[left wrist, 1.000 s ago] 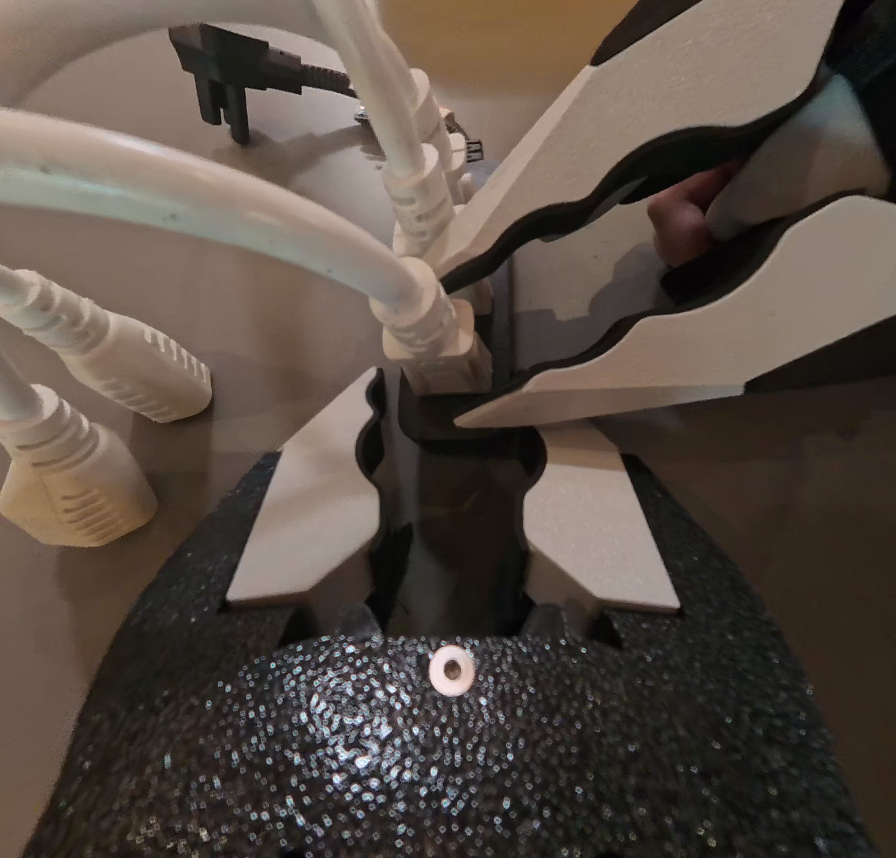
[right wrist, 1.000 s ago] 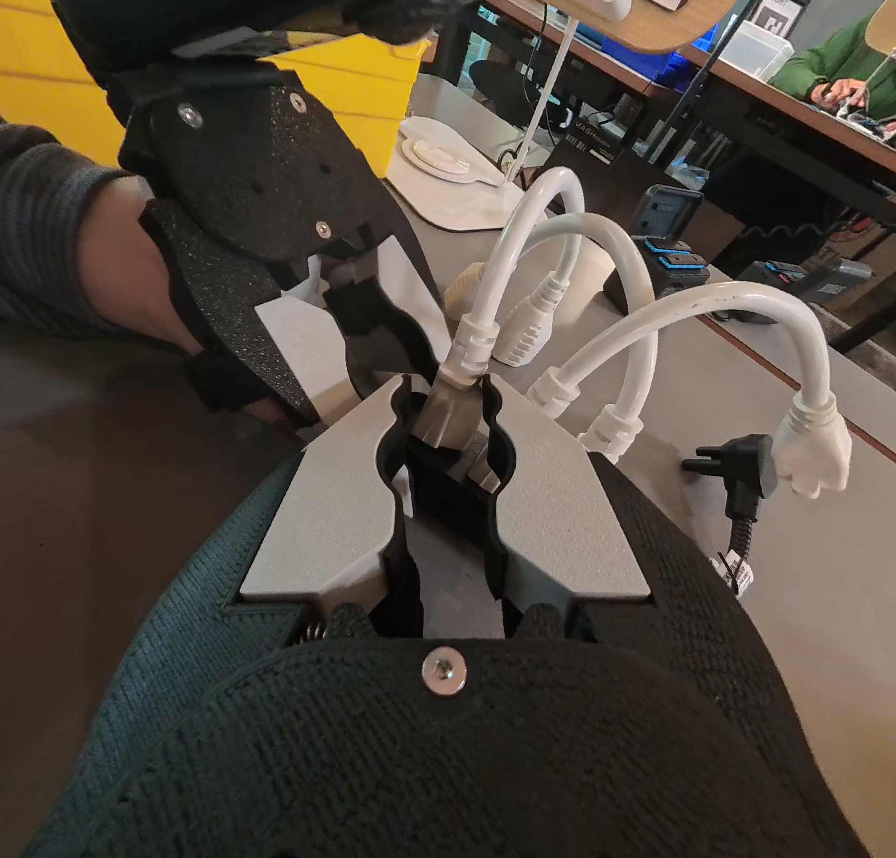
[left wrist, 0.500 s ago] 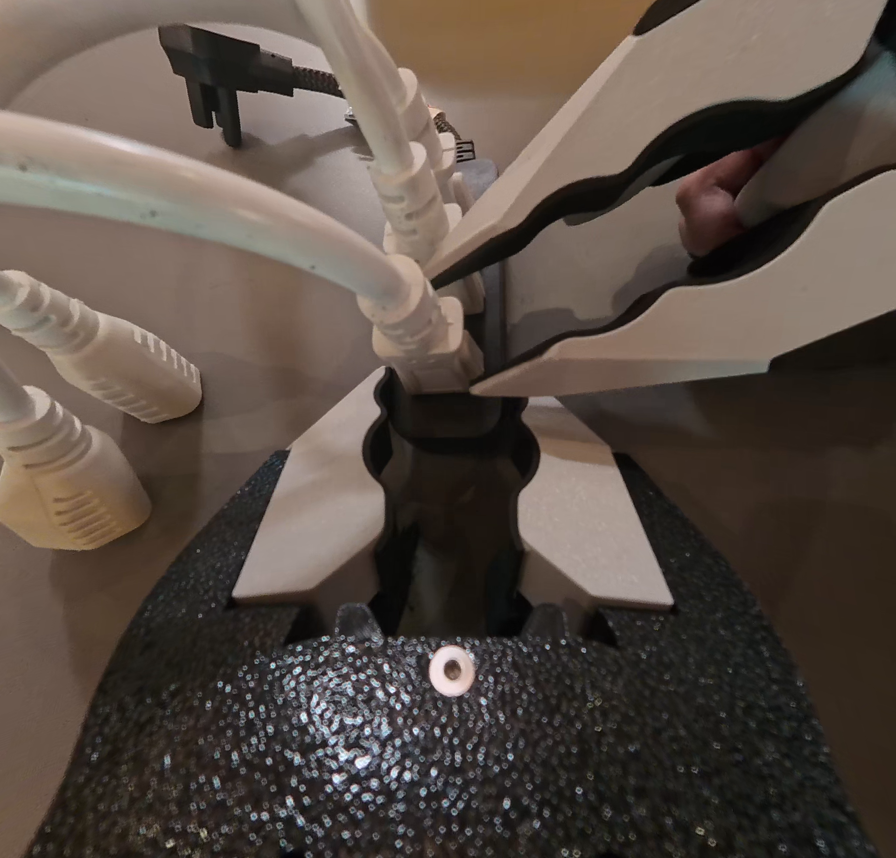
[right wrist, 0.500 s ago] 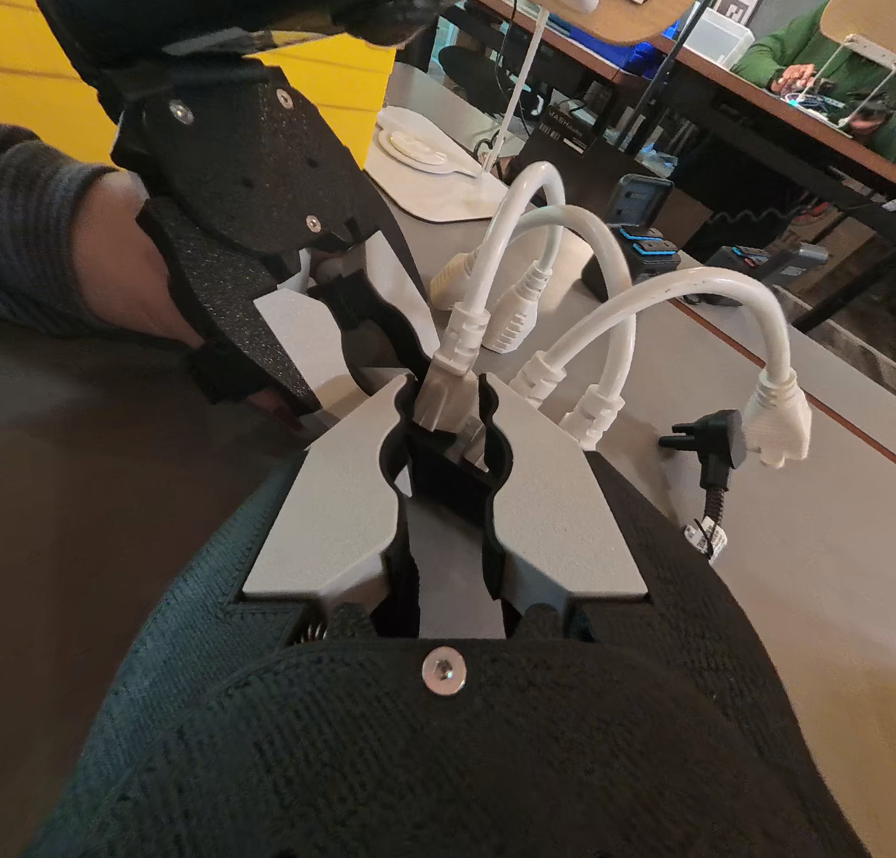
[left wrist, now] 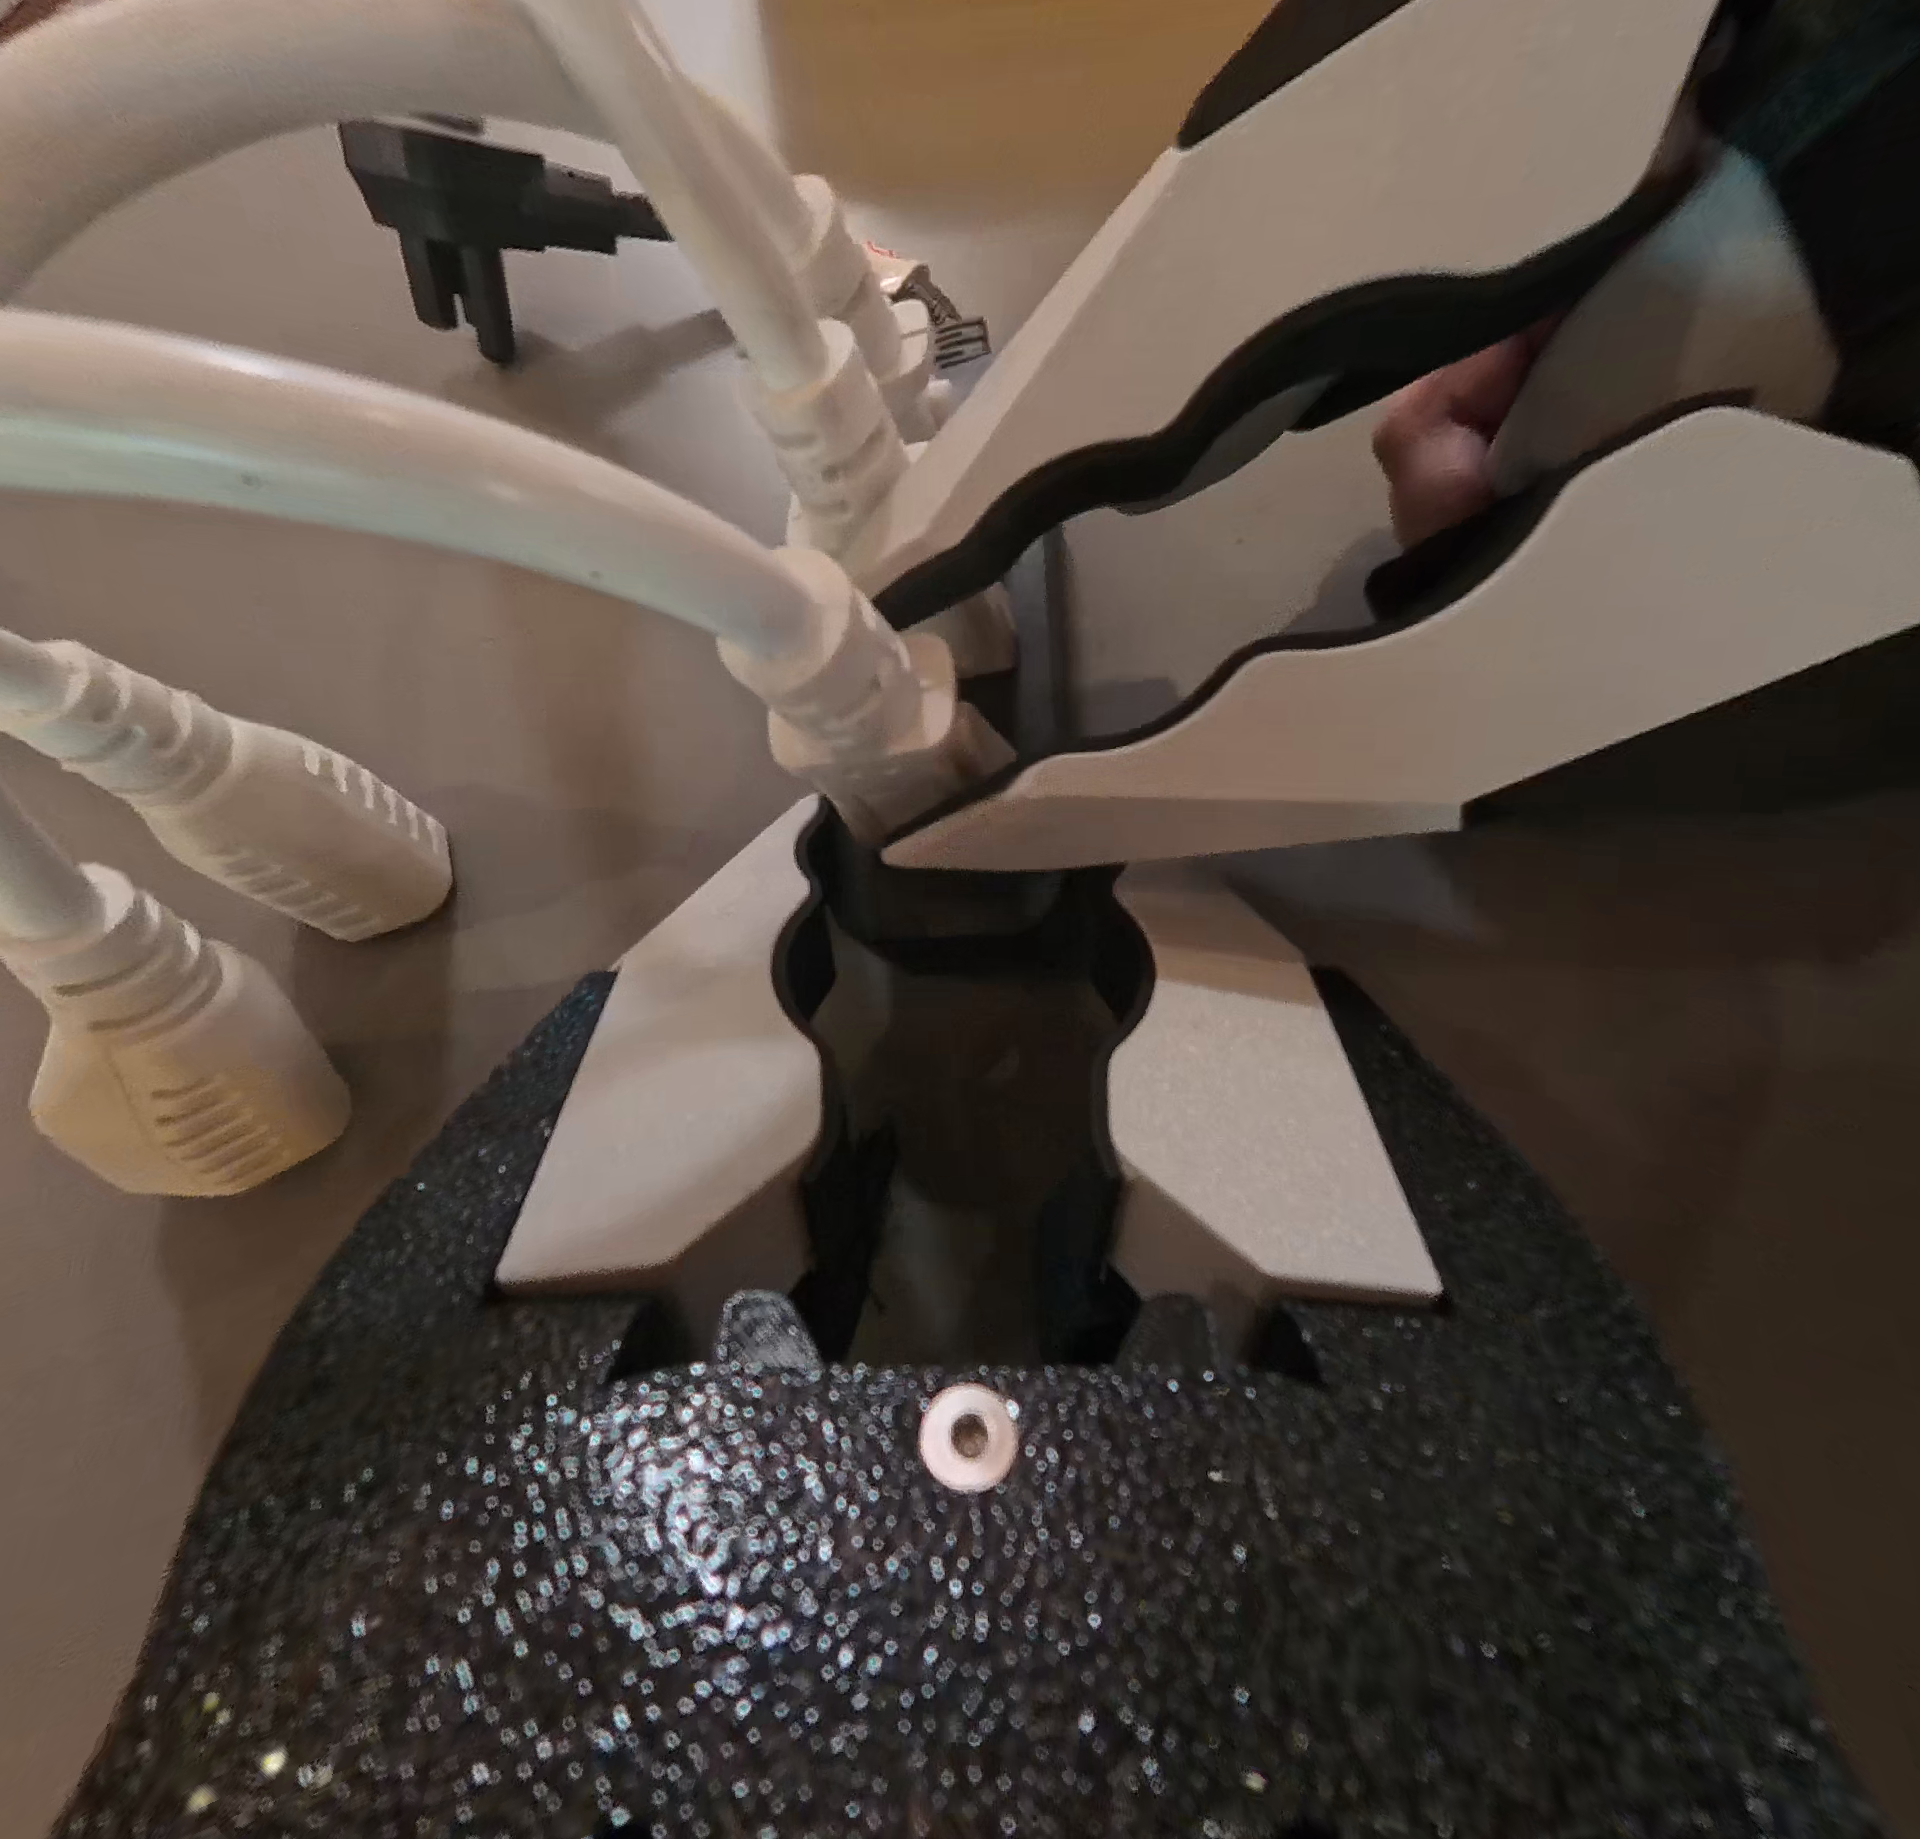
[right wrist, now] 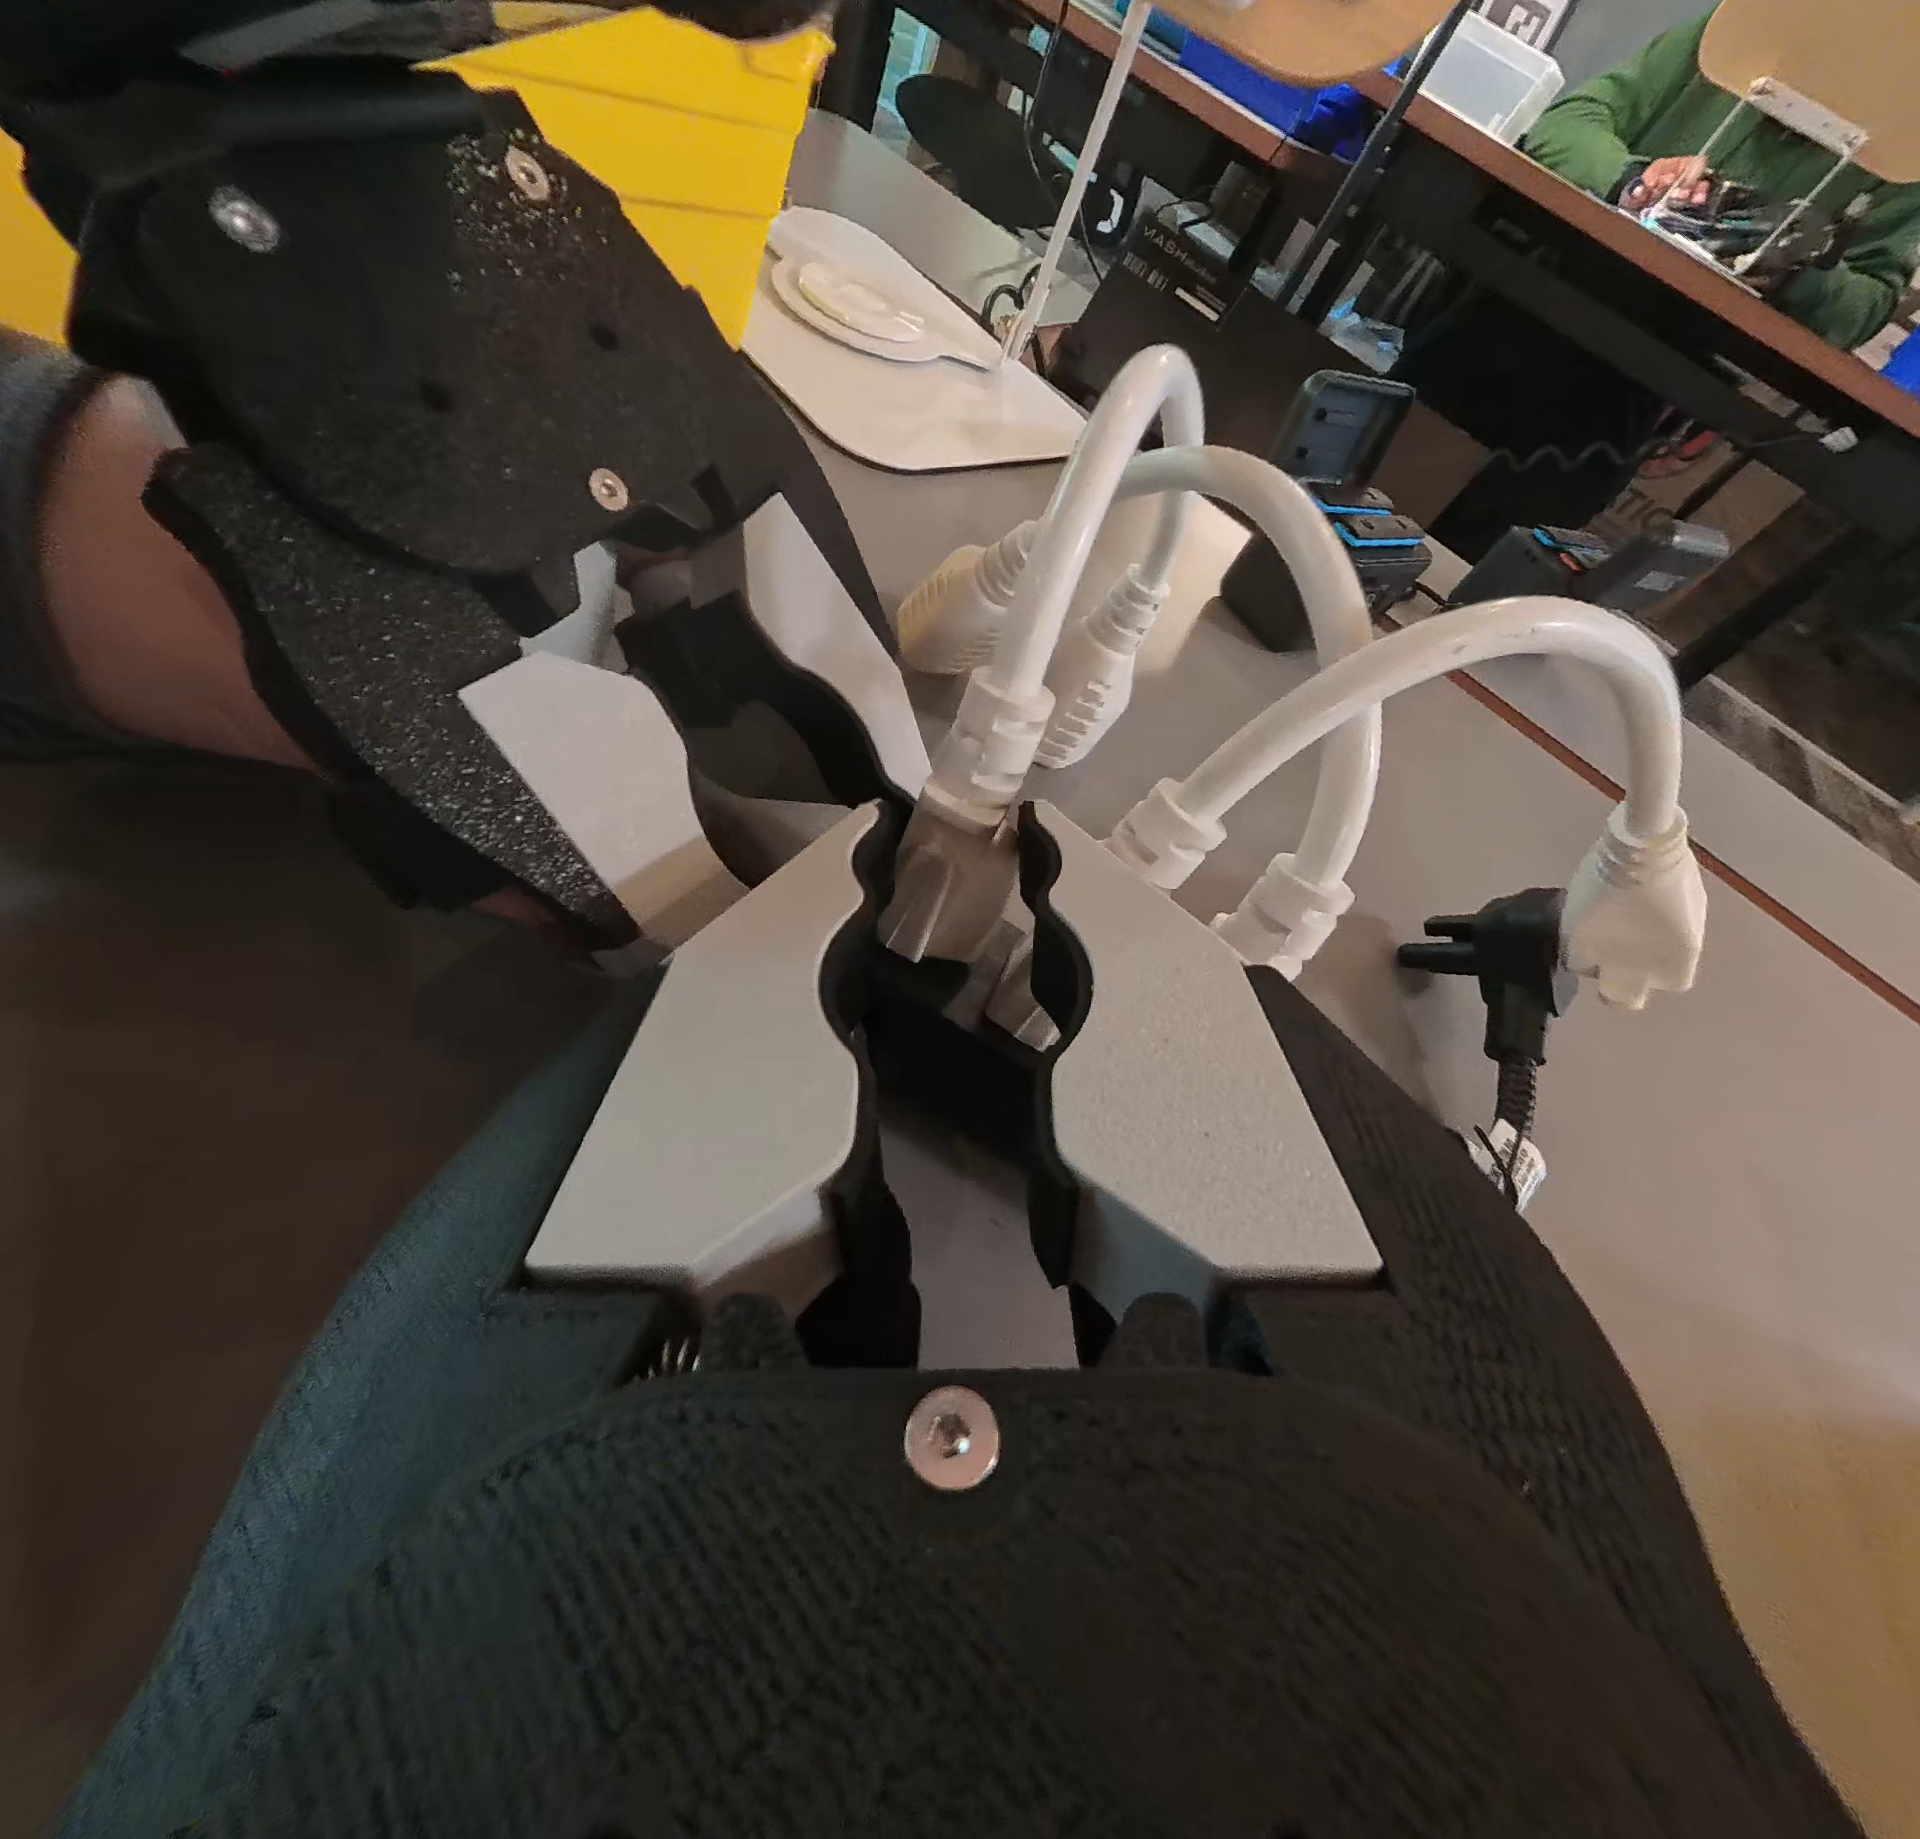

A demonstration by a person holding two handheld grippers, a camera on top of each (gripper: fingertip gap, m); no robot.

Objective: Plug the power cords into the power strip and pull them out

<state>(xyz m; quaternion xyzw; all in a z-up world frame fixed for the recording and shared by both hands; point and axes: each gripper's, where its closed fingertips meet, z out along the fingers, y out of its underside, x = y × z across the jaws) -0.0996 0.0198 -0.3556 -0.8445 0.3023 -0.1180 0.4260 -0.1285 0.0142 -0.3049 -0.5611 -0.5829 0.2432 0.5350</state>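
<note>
Your right gripper (right wrist: 954,916) has its two grey fingers (right wrist: 748,1093) closed on the nearest white plug (right wrist: 951,890), which stands tilted between the fingertips with its metal prongs just showing below the body. In the left wrist view the same gripper (left wrist: 935,729) comes in from the upper right, slanting down to the plug (left wrist: 883,740), and its fingertips meet at the plug body.

Your left gripper (left wrist: 961,906) lies low along the table (left wrist: 1662,1062), and its fingers (left wrist: 717,1051) clamp the near end of the dark power strip (left wrist: 940,890). From the right wrist view this gripper (right wrist: 665,885) reaches in from the left with your hand (right wrist: 125,594) behind it; its fingertips are partly hidden by the right fingers.

The strip itself is mostly covered; only a dark end and a grey edge running away behind the plugs can be seen. How deep the held plug sits in its socket, you cannot tell. Two more white plugs (right wrist: 1226,864) stand farther along the strip. The free ends of the white cords (left wrist: 343,854) lie on the table to the left, and a black plug (left wrist: 447,220) lies beyond them. The left view is blurred at its top.
</note>
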